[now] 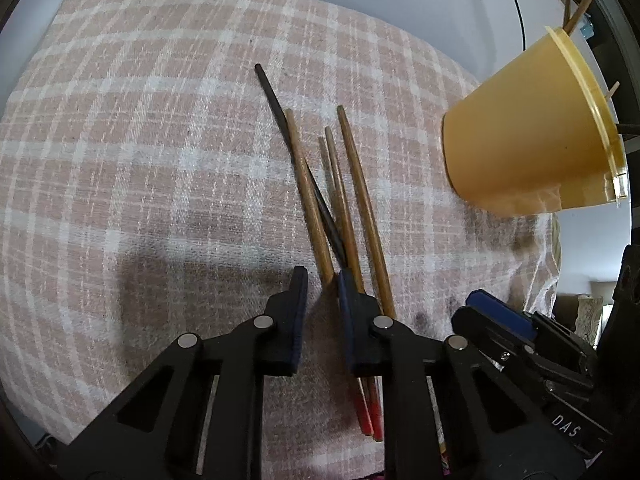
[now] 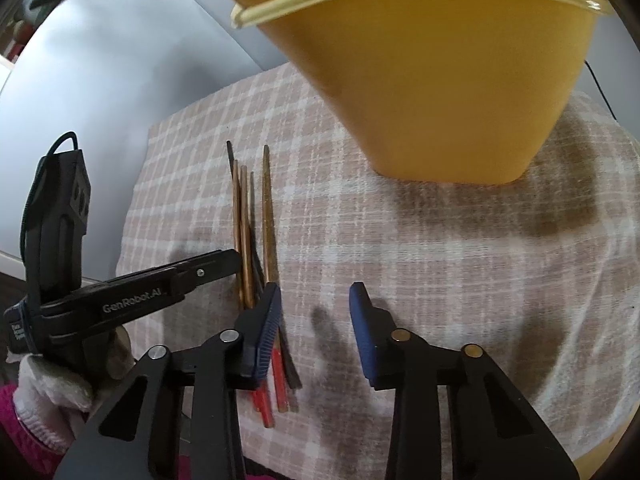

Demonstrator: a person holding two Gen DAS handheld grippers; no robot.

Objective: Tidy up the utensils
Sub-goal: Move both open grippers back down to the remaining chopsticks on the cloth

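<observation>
Checked cloth (image 1: 140, 128) under my claws: left claw (image 1: 322, 280) pinches a chopstick (image 1: 308, 192), right claw (image 2: 314, 300) gapes empty beside the bundle, cup (image 2: 440, 92) ahead.

Five chopsticks (image 1: 352, 200) are lying bunched on the cloth (image 1: 140, 140): four are showing as brown wood, and one dark one (image 1: 276, 100) is crossing under them. Two of the brown ones are showing red ends (image 1: 370, 416) nearest the cameras. One yellow cup (image 1: 528, 136) is standing on that single checked cloth, and more sticks are poking out past its rim: three pale ones (image 1: 580, 12) and one dark one are showing in the left view, though any others inside are staying hidden. Two tongs are showing, the left tongs (image 1: 322, 280) and the right tongs (image 2: 316, 296), each carrying two blue-padded fingers. One gloved hand (image 2: 52, 384) is showing.
</observation>
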